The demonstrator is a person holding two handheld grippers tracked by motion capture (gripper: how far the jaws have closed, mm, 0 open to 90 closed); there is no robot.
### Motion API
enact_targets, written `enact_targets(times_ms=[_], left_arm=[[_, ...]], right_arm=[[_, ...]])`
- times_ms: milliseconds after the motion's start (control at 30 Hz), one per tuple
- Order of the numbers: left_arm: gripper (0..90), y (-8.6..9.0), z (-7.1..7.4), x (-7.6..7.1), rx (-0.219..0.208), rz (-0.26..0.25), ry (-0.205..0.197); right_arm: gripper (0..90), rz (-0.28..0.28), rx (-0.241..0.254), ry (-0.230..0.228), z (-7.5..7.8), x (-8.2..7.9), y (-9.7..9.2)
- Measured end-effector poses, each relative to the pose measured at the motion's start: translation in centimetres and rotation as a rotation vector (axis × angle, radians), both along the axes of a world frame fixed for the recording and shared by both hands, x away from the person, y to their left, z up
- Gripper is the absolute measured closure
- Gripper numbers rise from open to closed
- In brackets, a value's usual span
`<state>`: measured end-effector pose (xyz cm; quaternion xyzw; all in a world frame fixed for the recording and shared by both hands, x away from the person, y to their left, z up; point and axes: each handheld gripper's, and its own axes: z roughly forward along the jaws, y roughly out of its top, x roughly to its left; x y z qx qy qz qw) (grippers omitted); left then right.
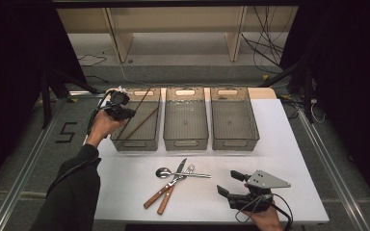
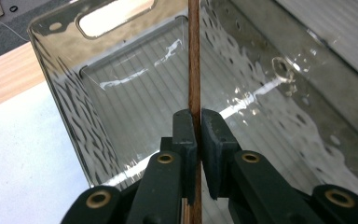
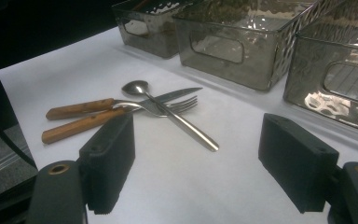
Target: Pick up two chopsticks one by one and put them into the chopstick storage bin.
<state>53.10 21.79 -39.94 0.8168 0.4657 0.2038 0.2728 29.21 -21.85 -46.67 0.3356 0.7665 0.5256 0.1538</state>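
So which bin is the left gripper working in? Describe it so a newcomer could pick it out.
Three clear bins stand in a row at the far side of the white table. It is the leftmost bin, where the left gripper holds a brown chopstick. It alone holds chopsticks; the middle bin and right bin look empty.

Wooden chopstick [image 2: 194,56]; glossy, dimpled clear plastic bin [image 2: 70,107].
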Motion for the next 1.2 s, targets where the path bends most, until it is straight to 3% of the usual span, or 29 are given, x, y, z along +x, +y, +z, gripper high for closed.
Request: enact_targets(times_ms=[233,400,500,600,733,867,1200], left_arm=[[82.8,0.3,-0.2,-0.2,-0.019,0.003,0.012],[70.2,0.4,0.1,-0.6,-0.062,0.005,0.015],[62.3,0.4,0.7,-1.2,-0.110,0.003,0.013],[53.5,0.2,1.2,-2.1,-0.157,0.007,0.023],[43.6,-0.2,1.6,-3.7,-0.169,-0.001,0.029],[37.7,-0.7,1.8,-5.6,-0.221,-0.010,0.021],[27.6,-2.4,-0.1,-9.8,-0.261,-0.082,0.003]], right_arm=[[27.7,-0.001,-0.001,-0.001,0.0,0.0,0.0],[27.7,-0.001,-0.001,0.001,0.0,0.0,0.0],[27.7,-0.001,0.000,0.000,0.0,0.0,0.0],[27.7,-0.001,-0.001,-0.001,0.0,0.0,0.0],[27.7,-0.001,-0.001,0.001,0.0,-0.1,0.0],[27.8,0.001,-0.002,0.002,0.0,-0.1,0.1],[27.7,0.010,-0.008,0.005,0.0,-0.1,0.3]])
